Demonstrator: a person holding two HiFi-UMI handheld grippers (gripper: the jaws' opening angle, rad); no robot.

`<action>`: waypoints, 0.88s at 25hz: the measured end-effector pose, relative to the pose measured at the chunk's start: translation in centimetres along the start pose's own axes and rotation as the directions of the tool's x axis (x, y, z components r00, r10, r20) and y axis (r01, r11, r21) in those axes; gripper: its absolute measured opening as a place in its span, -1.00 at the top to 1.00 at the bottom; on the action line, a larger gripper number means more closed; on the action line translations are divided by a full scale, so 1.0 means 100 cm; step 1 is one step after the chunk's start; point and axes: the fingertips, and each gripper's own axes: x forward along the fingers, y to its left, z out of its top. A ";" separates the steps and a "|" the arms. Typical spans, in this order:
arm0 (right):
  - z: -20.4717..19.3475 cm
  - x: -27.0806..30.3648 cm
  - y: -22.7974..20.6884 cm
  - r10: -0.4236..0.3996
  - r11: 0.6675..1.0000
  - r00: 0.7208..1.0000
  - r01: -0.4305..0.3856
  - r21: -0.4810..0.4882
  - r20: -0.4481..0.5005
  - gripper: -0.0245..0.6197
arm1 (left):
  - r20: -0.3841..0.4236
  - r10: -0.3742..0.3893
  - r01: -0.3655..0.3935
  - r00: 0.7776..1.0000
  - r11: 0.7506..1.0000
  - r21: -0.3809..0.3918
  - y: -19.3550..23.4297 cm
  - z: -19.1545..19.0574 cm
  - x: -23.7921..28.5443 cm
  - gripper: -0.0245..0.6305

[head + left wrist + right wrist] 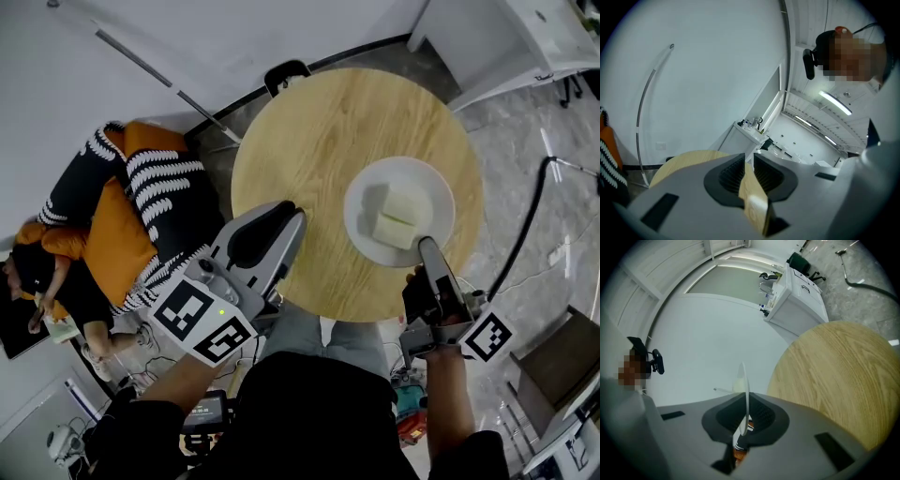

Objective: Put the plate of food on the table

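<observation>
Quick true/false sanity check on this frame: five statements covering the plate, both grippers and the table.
1. The right gripper is shut on the rim of the plate. True.
2. The plate is empty. False: pale blocks of food lie on it.
3. The table is round with a light wood top. True.
4. The left gripper also grips the plate. False: it sits at the table's left edge, apart from the plate.
5. Nobody else is in the head view. False: a person in orange and striped clothes is on the floor at left.
</observation>
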 end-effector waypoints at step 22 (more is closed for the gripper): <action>-0.052 0.024 -0.110 -0.115 0.987 0.991 0.122 0.108 -0.068 0.87 | -0.147 0.001 -0.013 0.989 0.997 -0.077 0.046 -0.089 0.026 0.72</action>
